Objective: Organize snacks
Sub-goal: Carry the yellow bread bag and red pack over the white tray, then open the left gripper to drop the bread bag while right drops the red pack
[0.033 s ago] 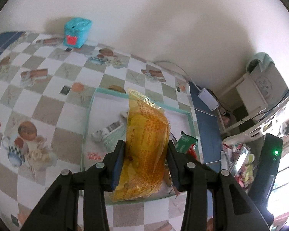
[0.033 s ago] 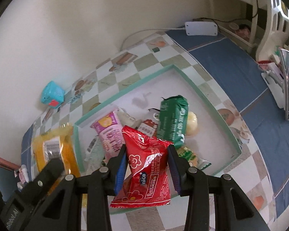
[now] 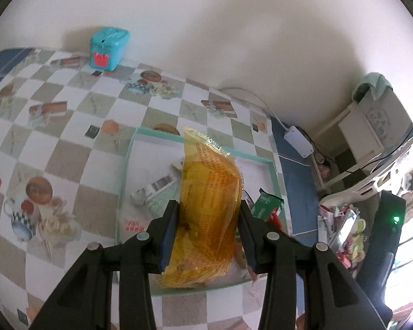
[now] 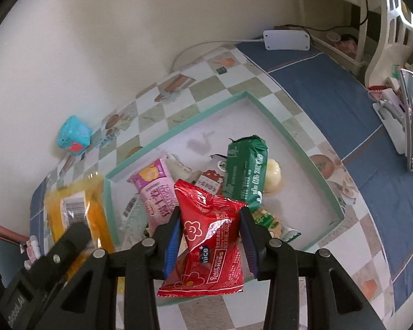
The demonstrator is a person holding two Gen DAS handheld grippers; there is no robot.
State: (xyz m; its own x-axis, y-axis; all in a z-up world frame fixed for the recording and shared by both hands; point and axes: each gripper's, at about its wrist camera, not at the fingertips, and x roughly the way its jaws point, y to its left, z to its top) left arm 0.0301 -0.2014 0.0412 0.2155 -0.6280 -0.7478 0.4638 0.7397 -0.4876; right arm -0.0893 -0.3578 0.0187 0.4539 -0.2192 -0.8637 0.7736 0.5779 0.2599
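- My left tongs (image 3: 208,233) pinch a yellow packet (image 3: 206,214) with orange print too small to read, held over the tray (image 3: 272,176).
- My right tongs (image 4: 210,231) pinch a red packet (image 4: 209,236) reading "nice" and "KISS", above the tray's near edge.
- A green packet (image 4: 245,170) and a pink packet (image 4: 157,189) lie in the tray on the checkered surface (image 3: 55,151).
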